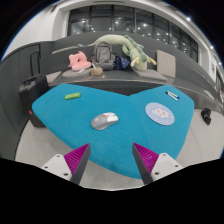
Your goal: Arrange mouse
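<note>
A grey computer mouse lies on a teal desk mat, a little beyond my fingers and slightly left of the midline. A round pale blue mouse pad with a pattern lies to the mouse's right on the same mat. My gripper is open and empty. Its two pink pads stand wide apart over the mat's near edge, with nothing between them.
A small green object lies on the mat at the far left. A small light item lies at the far right of the mat. Behind the table, a sofa holds a pink plush, a grey bag and a green plush.
</note>
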